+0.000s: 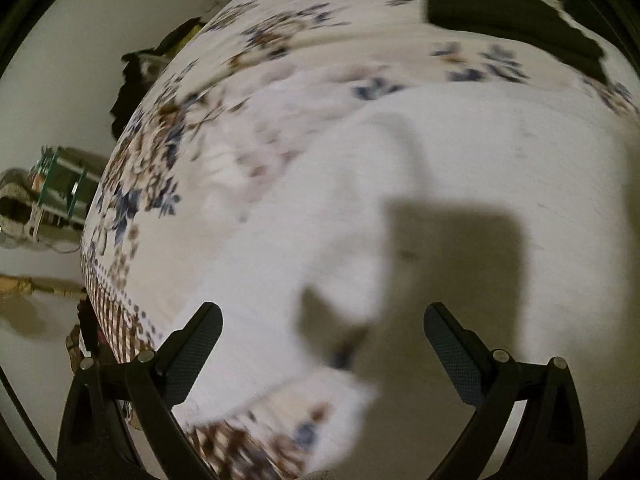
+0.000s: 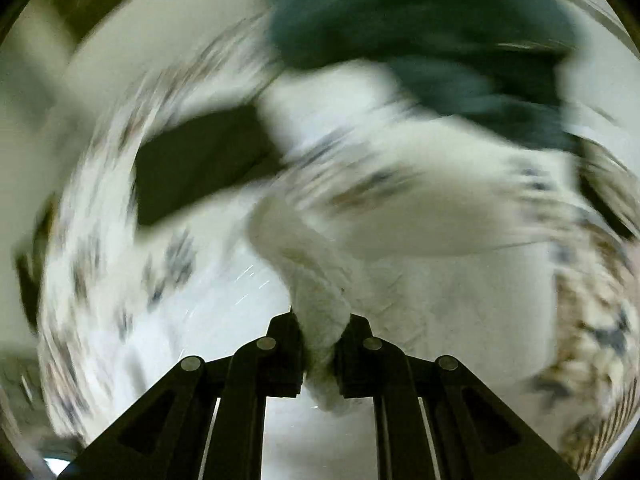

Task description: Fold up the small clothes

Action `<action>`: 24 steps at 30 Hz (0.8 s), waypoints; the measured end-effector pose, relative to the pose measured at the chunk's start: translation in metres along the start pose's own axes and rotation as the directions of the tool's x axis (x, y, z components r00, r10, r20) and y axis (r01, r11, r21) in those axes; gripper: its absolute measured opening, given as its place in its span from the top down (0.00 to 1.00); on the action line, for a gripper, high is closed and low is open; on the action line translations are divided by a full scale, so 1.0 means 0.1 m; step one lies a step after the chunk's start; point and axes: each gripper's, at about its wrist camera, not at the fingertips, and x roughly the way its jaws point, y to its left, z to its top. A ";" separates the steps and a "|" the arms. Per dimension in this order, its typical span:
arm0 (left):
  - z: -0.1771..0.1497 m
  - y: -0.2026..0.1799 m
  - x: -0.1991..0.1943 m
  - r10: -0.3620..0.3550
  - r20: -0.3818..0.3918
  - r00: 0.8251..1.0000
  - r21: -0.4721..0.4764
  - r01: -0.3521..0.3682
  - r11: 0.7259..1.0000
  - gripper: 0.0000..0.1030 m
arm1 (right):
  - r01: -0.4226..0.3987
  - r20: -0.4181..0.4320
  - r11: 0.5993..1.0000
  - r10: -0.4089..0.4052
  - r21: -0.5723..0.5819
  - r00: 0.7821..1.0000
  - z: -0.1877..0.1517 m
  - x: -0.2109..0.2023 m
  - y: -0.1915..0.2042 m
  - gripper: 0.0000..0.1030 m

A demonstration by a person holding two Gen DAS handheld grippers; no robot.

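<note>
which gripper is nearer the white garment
Right. The right gripper is shut on the white garment; the left gripper hangs open above it, not touching.

A floral bedsheet (image 1: 168,168) in blue and brown covers the bed. Off its left edge, a green-framed rack (image 1: 60,188) stands on the pale floor (image 1: 40,360), blurred.

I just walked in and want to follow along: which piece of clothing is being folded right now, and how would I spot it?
Start at the bed with the floral bedspread. The white garment is spread across its middle, below a folded dark garment near the far edge. It is plain white and fuzzy, and the right gripper is pinching a bunched fold of it, while the left gripper hangs open above it.
</note>
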 end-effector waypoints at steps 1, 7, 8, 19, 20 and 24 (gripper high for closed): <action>0.02 0.07 0.10 0.004 -0.009 1.000 -0.008 -0.004 1.000 0.00 | 0.005 -0.038 0.998 -0.007 -0.062 0.999 -0.09 0.24 0.37 0.89; 0.10 0.41 0.43 -0.032 -0.027 0.999 -0.063 0.030 0.998 0.00 | 0.053 -0.068 0.951 -0.078 -0.305 0.995 -0.57 0.89 1.45 0.89; 0.10 0.43 0.45 -0.037 -0.030 0.999 -0.067 0.035 0.997 0.00 | 0.065 -0.099 0.945 -0.101 -0.320 0.990 -0.62 0.99 1.53 0.88; -0.92 1.61 0.16 -0.246 -0.101 0.964 -0.396 0.188 0.899 0.00 | -0.040 -0.294 0.996 0.016 -0.074 0.956 -0.88 0.44 0.31 0.24; -1.12 1.78 0.18 -0.272 -0.128 0.954 -0.457 0.187 0.869 0.00 | -0.026 -0.305 0.998 0.007 -0.060 0.952 -0.92 0.37 0.16 0.24; -1.90 2.35 0.45 -0.352 -0.222 0.909 -0.696 0.105 0.710 0.00 | 0.022 -0.341 1.000 -0.028 -0.021 0.940 -1.21 0.18 -0.28 0.24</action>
